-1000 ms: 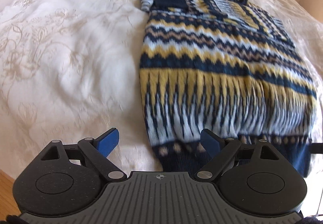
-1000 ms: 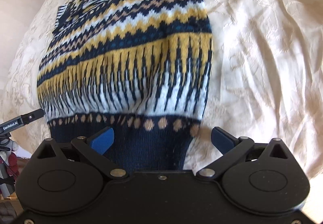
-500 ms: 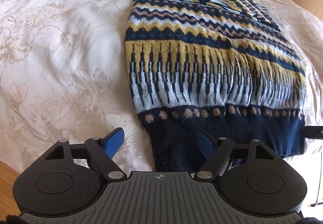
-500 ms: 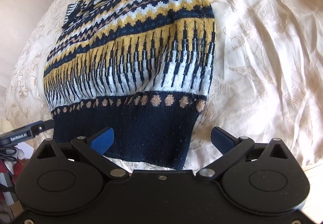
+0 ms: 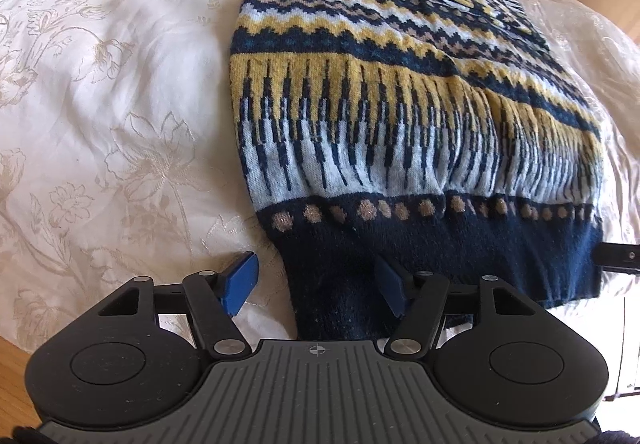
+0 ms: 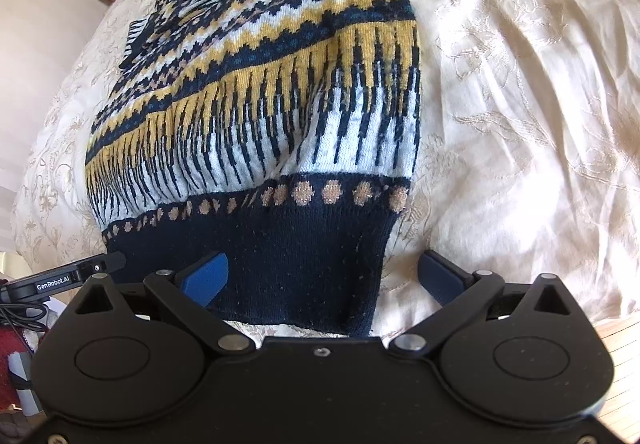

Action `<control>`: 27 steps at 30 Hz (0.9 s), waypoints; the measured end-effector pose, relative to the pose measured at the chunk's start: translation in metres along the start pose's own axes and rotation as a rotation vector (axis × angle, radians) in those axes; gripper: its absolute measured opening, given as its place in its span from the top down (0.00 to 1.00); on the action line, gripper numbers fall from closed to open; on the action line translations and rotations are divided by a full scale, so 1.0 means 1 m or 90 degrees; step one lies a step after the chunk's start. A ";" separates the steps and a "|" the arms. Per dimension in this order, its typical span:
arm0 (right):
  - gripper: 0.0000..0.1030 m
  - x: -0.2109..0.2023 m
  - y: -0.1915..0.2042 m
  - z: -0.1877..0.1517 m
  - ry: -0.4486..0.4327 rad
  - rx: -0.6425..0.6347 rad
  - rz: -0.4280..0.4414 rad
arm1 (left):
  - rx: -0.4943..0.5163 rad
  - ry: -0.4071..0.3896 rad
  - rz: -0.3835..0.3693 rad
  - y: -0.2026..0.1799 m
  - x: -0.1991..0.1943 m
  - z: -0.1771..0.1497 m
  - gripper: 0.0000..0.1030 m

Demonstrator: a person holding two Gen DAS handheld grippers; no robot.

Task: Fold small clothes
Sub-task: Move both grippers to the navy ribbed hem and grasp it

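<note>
Patterned knit sweater [image 5: 400,115] lying flat and lengthwise on a cream embroidered bedspread [image 5: 100,103], navy ribbed hem [image 5: 460,244] nearest the cameras, neckline at the far end. Compared with a second ago, more of the hem on show and nearer the bed's edge, the striped body band bunched into soft ridges above it: apparently tugged toward the near side, or the cameras drawn back.

Left gripper [image 5: 316,286] wide open, holding nothing, straddling the hem's left corner; one blue pad over the bedspread, the other over navy knit. Right gripper [image 6: 324,276] likewise wide open and empty, straddling the hem's right corner, one pad over knit, the other over bare bedspread. Contact with the fabric impossible to confirm.

Judged: both tools lined up for pinching the hem corners, the likely start of folding the bottom up toward the neckline. No fold made yet.
</note>
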State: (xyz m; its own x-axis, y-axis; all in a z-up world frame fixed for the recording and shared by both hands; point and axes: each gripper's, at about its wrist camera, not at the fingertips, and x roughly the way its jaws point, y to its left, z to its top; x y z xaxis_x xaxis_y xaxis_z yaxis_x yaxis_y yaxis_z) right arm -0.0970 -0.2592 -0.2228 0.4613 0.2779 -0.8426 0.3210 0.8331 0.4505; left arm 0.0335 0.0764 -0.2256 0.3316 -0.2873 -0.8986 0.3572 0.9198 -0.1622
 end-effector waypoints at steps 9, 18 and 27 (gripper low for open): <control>0.25 -0.003 -0.002 0.006 -0.010 -0.007 -0.020 | -0.007 -0.003 -0.023 0.000 0.002 0.005 0.60; 0.62 -0.007 -0.004 0.000 -0.008 0.003 -0.028 | -0.030 -0.005 -0.039 0.004 0.001 0.004 0.76; 0.58 0.003 -0.001 0.005 -0.009 0.032 -0.008 | -0.056 0.016 -0.040 0.006 0.009 0.011 0.78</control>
State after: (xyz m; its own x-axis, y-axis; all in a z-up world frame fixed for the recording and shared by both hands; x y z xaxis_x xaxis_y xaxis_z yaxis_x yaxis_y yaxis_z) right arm -0.0916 -0.2617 -0.2241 0.4693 0.2607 -0.8437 0.3677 0.8110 0.4550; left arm 0.0485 0.0767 -0.2301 0.2885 -0.3396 -0.8952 0.2982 0.9203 -0.2531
